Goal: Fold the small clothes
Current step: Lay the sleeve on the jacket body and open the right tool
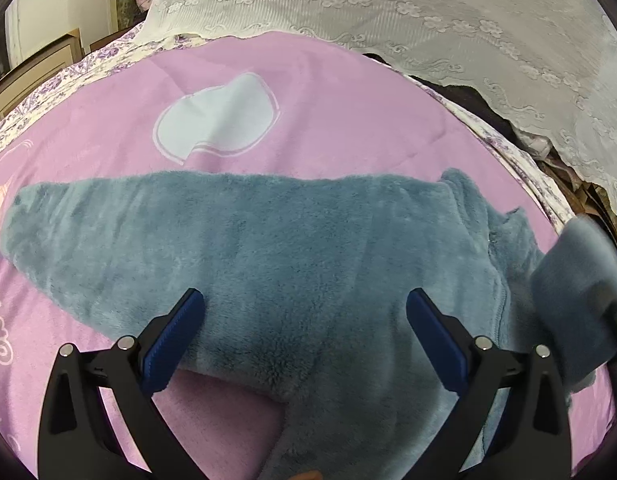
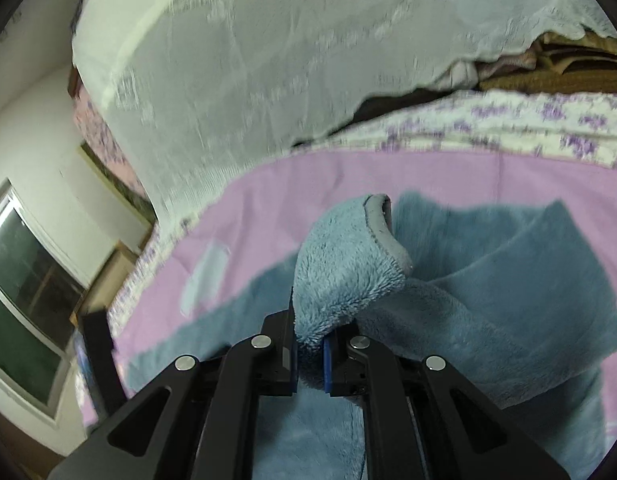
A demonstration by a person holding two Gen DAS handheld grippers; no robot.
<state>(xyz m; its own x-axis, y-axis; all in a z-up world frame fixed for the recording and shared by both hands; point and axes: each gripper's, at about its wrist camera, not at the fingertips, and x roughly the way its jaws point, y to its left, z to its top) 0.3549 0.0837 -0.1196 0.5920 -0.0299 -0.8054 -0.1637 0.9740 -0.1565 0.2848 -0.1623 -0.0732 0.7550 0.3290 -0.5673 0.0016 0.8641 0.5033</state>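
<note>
Fingers [image 2: 294,344] of the right gripper [image 2: 310,350] were seen pressed together on a bunched end of the blue fleece garment [image 2: 488,288], apparently a sleeve, its grey-edged cuff [image 2: 382,228] standing up just beyond the tips. Beyond and to the right of them, the rest of the sleeve was draped in a loose loop back to the garment's body, which was spread on the pink blanket [image 2: 268,200] of the bed.

Fingers [image 1: 188,312] of the left gripper [image 1: 304,320] were held wide apart, nothing between them, poised over the near edge of the garment [image 1: 268,248]; whether the tips touched the pile could not be told. The fleece was laid out lengthwise across and beyond them, and at their far right the lifted sleeve [image 1: 576,280] was caught as a blur. Past the garment a pale printed patch [image 1: 216,116] on the blanket was seen, and further off a white lace cover [image 1: 428,20].

The step in hand was judged to be the folding-in of the sleeve across the body. For the next move, the held end would need to be carried over the spread fleece and laid flat, and the grip loosened only once the sleeve lay straight; the open left fingers would probably be needed to pin the body so that the thick pile was not dragged along.
</note>
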